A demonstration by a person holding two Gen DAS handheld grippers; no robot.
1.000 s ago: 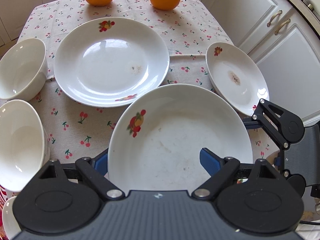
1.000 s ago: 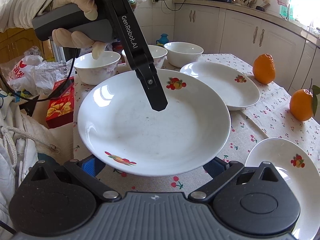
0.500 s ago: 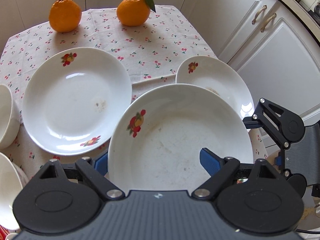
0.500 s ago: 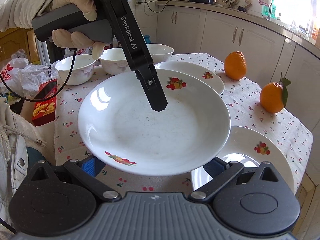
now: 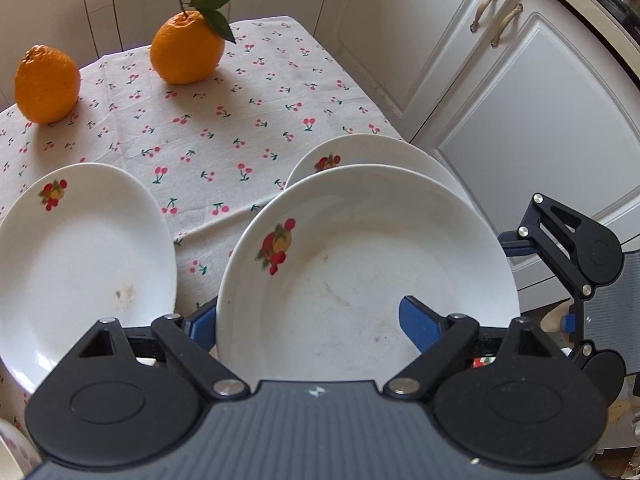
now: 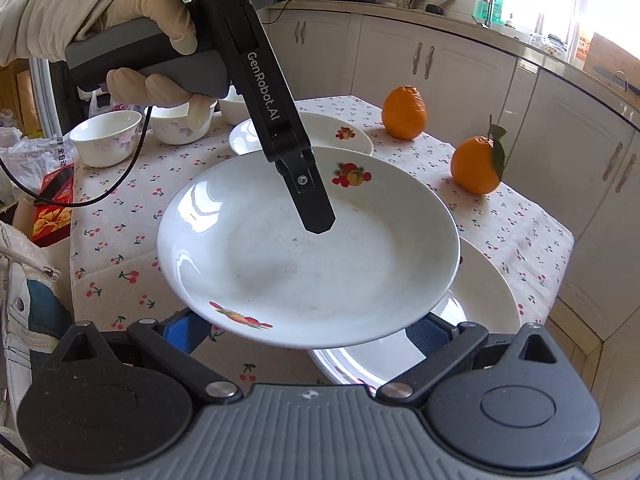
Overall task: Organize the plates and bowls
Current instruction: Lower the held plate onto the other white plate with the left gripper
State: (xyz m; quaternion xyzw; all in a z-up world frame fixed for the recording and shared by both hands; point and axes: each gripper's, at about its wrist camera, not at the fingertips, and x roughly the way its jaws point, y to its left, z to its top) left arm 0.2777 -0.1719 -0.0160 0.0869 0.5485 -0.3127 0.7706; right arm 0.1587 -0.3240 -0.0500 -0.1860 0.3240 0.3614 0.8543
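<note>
A white plate with fruit prints [image 5: 360,264] [image 6: 304,248] hangs in the air over the table's right end. My left gripper [image 5: 308,320] and my right gripper [image 6: 304,332] are both shut on its rim from opposite sides. The left gripper's upper finger [image 6: 308,196] lies across the plate's inside. Right under it lies a smaller plate [image 5: 372,152] [image 6: 476,300], mostly hidden. Another plate [image 5: 80,256] [image 6: 344,136] lies on the table further in. Several white bowls [image 6: 108,140] stand at the far end.
Two oranges [image 5: 186,50] [image 5: 46,84] [image 6: 476,164] [image 6: 404,112] sit on the cherry-print tablecloth [image 5: 224,120]. White cabinets [image 5: 500,92] stand close to the table's right edge. A red box [image 6: 48,208] and bags lie beyond the bowls.
Both grippers have carried the held plate to the right along the table, from beside the big plate to over the smaller plate at the edge.
</note>
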